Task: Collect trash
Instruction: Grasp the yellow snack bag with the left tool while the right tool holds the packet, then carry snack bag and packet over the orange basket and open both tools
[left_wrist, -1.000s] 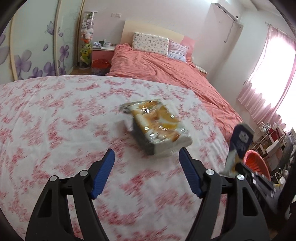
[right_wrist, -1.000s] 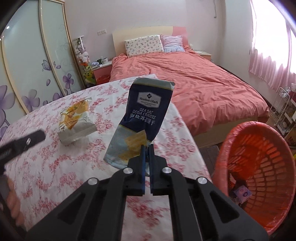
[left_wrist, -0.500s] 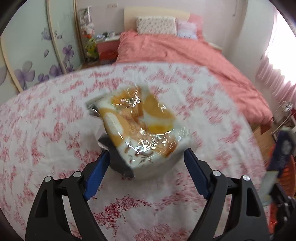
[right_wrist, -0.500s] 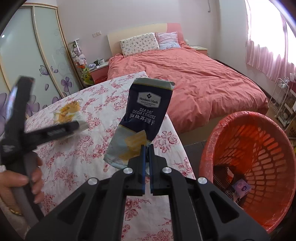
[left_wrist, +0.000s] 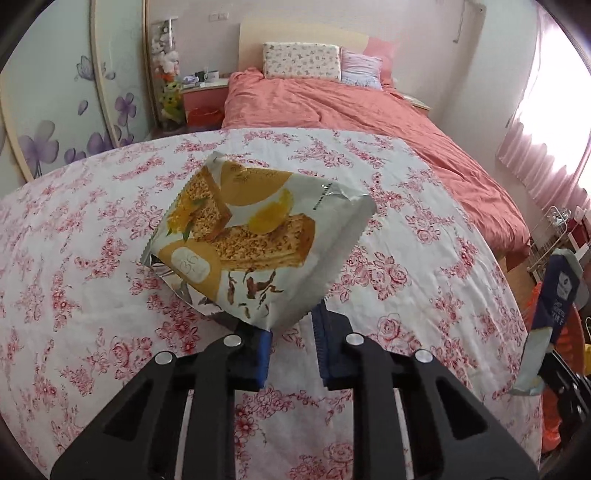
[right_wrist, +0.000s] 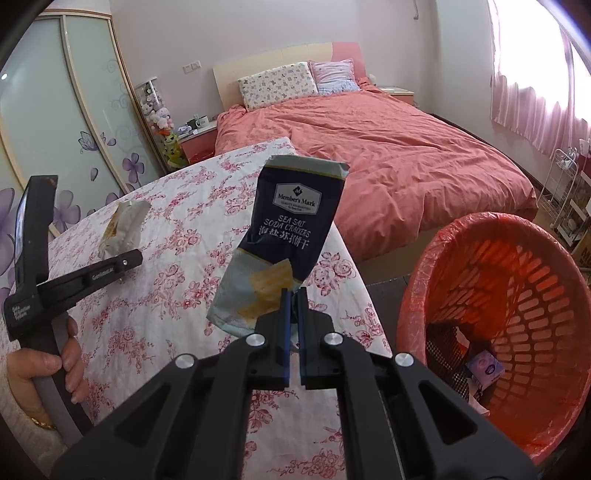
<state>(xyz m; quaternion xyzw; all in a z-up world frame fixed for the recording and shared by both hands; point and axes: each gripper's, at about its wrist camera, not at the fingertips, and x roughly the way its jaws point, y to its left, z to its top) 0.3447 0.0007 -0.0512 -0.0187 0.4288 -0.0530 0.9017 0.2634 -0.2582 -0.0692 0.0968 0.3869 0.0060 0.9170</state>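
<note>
My left gripper (left_wrist: 291, 343) is shut on the lower corner of a yellow-and-white biscuit wrapper (left_wrist: 255, 240) and holds it above the floral tablecloth (left_wrist: 92, 295). The wrapper also shows in the right wrist view (right_wrist: 123, 229). My right gripper (right_wrist: 293, 332) is shut on a dark blue soda cracker bag (right_wrist: 284, 240) and holds it upright above the table's right edge, left of the orange basket (right_wrist: 517, 295). The blue bag also shows at the right edge of the left wrist view (left_wrist: 554, 306).
The orange basket is lined with a bag and holds a small purple packet (right_wrist: 485, 369). A bed with a salmon cover (right_wrist: 388, 155) lies beyond the table. A wire rack (right_wrist: 565, 195) stands at the far right by the pink curtains.
My left gripper moved forward to the biscuit wrapper, closed on it and lifted it off the cloth. My right gripper kept hold of the blue bag and shifted slightly toward the basket.
</note>
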